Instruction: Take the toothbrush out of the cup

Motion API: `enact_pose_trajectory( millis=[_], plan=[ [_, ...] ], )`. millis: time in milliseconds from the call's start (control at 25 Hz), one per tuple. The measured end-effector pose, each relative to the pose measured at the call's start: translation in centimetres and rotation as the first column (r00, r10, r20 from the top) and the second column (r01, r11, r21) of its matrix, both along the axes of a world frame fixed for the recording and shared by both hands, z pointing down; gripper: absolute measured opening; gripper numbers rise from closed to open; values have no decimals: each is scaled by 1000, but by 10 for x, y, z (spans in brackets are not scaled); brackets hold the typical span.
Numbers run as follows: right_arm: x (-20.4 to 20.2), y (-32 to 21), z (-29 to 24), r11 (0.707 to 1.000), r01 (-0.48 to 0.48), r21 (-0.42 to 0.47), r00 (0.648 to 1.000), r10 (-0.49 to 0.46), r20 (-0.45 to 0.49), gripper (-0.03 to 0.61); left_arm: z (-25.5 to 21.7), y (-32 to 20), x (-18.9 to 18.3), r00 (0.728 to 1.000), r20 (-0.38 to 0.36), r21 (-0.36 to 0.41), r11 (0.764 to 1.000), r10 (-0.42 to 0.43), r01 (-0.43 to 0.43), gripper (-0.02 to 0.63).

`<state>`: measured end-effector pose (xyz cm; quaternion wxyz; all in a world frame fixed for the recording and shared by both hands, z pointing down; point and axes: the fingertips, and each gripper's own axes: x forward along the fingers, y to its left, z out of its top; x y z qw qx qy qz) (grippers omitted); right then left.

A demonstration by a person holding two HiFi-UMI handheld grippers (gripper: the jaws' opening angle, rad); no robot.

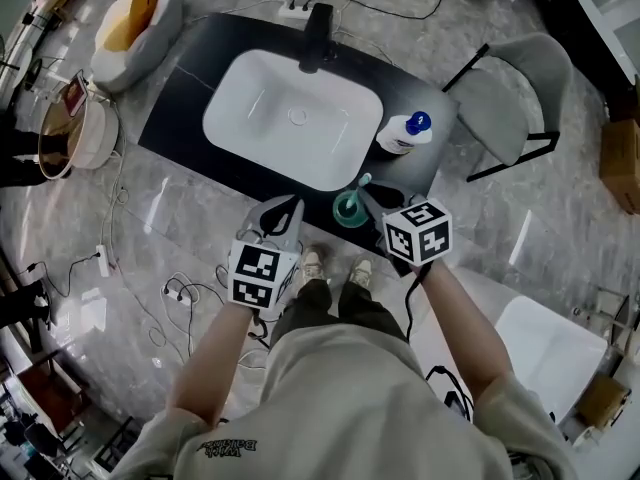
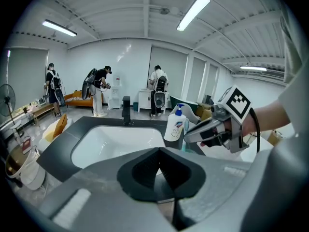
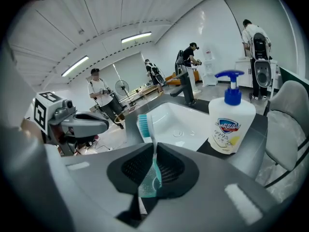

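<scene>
Pinching the toothbrush (image 3: 145,124) by its neck, your right gripper (image 3: 154,170) has its jaws closed on it, ready to lift it from the cup (image 1: 350,210) near-right of the sink (image 1: 250,88); your left gripper (image 2: 161,168) hangs alongside, jaws together, empty

Across the upper middle of my head view runs a dark countertop (image 1: 185,108) with a white basin (image 1: 295,118) sunk into it. A black faucet (image 1: 318,38) stands at its top edge. A white soap bottle (image 1: 405,133) stands right of the basin, and a teal cup (image 1: 350,209) sits on the lower edge. Around it, cables (image 1: 185,290) trail over the grey marble floor (image 1: 540,218).
</scene>
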<state>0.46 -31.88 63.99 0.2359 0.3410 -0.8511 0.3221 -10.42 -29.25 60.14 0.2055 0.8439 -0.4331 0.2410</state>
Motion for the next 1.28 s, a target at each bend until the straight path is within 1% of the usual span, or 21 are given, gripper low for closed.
enact_pose_trajectory(
  millis=[160, 320, 480, 600, 800, 1000, 1120, 1280],
  plan=[
    [0, -4, -31, 999, -3, 54, 1000, 1, 28, 26, -16, -3, -5, 1000, 6, 38, 999, -8, 8, 3],
    [5, -12, -74, 992, -16, 127, 998, 7, 65, 28, -42, -14, -8, 1000, 9, 100, 995, -19, 18, 2],
    [12, -17, -120, 977, -45, 207, 994, 23, 109, 27, -76, -26, -12, 999, 14, 177, 984, -31, 28, 2],
    [17, -18, -157, 962, -59, 266, 990, 23, 136, 26, -105, -33, -14, 999, 24, 241, 970, -34, 27, 2],
    [28, -15, -220, 922, -87, 378, 986, 25, 166, 26, -151, -41, -20, 998, 35, 337, 941, -50, 36, 2],
    [46, -3, -278, 863, -111, 493, 987, 37, 158, 26, -194, -38, -12, 999, 23, 418, 908, -39, 26, 3],
    [58, 7, -304, 833, -123, 540, 986, 39, 164, 26, -214, -33, -5, 999, 27, 461, 887, -28, 12, 2],
    [77, 21, -327, 801, -145, 581, 984, 52, 173, 26, -235, -21, 1, 1000, 25, 503, 864, -16, 1, 2]
  ],
)
